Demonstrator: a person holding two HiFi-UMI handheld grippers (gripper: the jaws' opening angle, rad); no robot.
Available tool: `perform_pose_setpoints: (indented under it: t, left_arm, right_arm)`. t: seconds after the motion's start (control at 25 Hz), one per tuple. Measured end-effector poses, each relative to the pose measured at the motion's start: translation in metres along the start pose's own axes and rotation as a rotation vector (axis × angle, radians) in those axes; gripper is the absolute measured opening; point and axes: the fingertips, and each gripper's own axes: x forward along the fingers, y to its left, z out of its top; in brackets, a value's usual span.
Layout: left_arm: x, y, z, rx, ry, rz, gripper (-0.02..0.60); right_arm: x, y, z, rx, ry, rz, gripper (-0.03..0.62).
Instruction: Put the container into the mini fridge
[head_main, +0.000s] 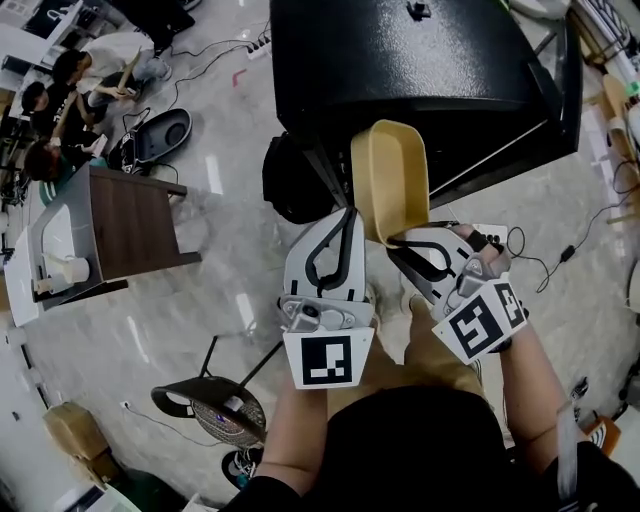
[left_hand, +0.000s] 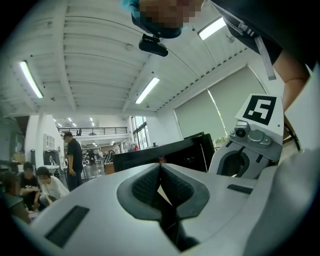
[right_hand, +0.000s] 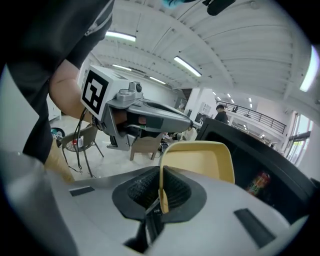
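Observation:
A shallow tan container (head_main: 390, 175) hangs in front of the black mini fridge (head_main: 400, 60), and my right gripper (head_main: 402, 240) is shut on its near rim. In the right gripper view the container (right_hand: 200, 160) stands on edge between the pads of my right gripper (right_hand: 161, 192). Beyond it is the fridge's open dark inside (right_hand: 250, 165), with a can (right_hand: 257, 182) in it. My left gripper (head_main: 348, 215) is just left of the container, shut on nothing. In the left gripper view the left gripper (left_hand: 160, 175) points level at the fridge (left_hand: 165, 157).
A brown chair (head_main: 130, 220) stands on the floor at the left, a black fan (head_main: 210, 405) below it. A dark rounded object (head_main: 295, 180) sits by the fridge's left corner. People (head_main: 60, 90) sit at the far left. Cables (head_main: 560, 255) trail at the right.

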Motion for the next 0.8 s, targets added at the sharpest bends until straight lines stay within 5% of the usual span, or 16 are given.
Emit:
perform_pose_setpoints:
  t: [0.52, 0.8]
  left_arm:
    - [0.009, 0.007, -0.024, -0.017, 0.044, 0.063, 0.023]
    - [0.003, 0.022, -0.039, -0.041, 0.077, 0.125, 0.023]
  right_arm:
    - [0.039, -0.006, -0.059, -0.135, 0.158, 0.188, 0.046]
    - [0.068, -0.021, -0.088, -0.184, 0.238, 0.209, 0.046]
